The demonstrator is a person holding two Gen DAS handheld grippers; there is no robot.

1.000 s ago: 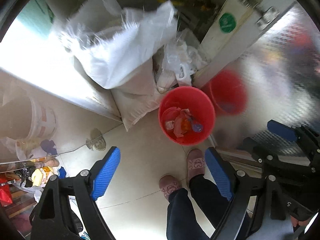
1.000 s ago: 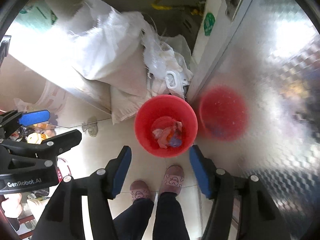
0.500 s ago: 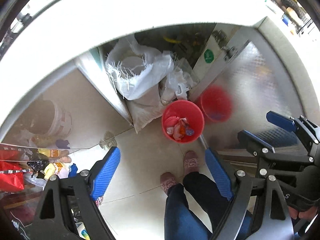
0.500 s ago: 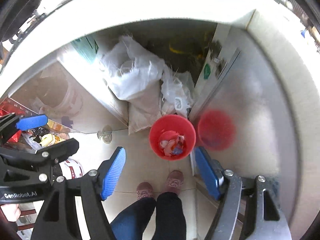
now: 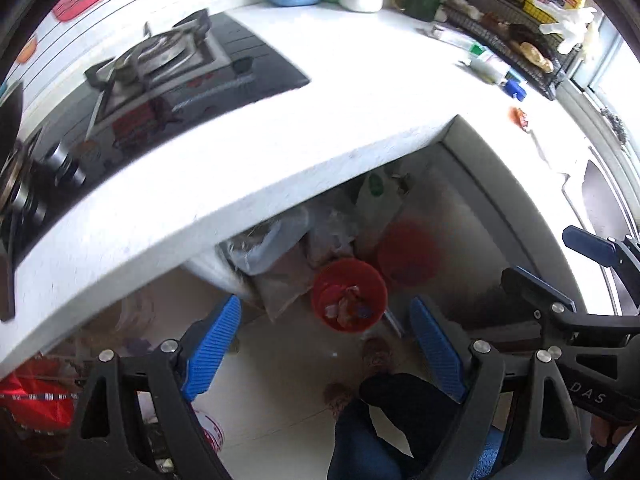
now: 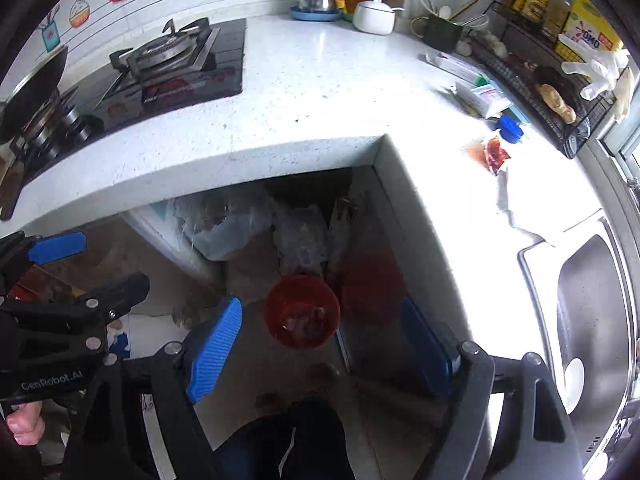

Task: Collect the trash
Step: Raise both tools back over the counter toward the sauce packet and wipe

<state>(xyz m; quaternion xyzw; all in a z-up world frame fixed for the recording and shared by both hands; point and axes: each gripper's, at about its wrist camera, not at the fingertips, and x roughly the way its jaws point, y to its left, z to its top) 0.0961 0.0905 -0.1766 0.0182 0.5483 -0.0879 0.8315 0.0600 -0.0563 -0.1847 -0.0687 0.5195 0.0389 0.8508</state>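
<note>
Far below on the floor stands a red bin point(image 5: 350, 296) point(image 6: 302, 312) with wrappers inside, under the counter's edge. My left gripper point(image 5: 324, 308) hangs high above it, open and empty. The right gripper point(image 6: 320, 308) is beside it at the same height; its jaws are opening, with nothing between them. Each gripper also shows in the other's view: the right gripper point(image 5: 538, 254) and the left gripper point(image 6: 112, 260). On the white counter point(image 6: 320, 92) lie a red wrapper point(image 6: 494, 152) point(image 5: 520, 116), a blue cap point(image 6: 509, 128) and a crumpled white sheet point(image 6: 516, 204).
A gas stove point(image 6: 172, 64) sits at the counter's left and a steel sink point(image 6: 592, 304) at the right. A wire rack point(image 6: 540, 80), a kettle and a white pot line the back. White sacks point(image 5: 272, 248) fill the cabinet. A person's legs point(image 5: 384, 420) stand below.
Both grippers have risen from near the floor to above the counter, so the bin looks smaller and the countertop has come into view. The right jaws have widened.
</note>
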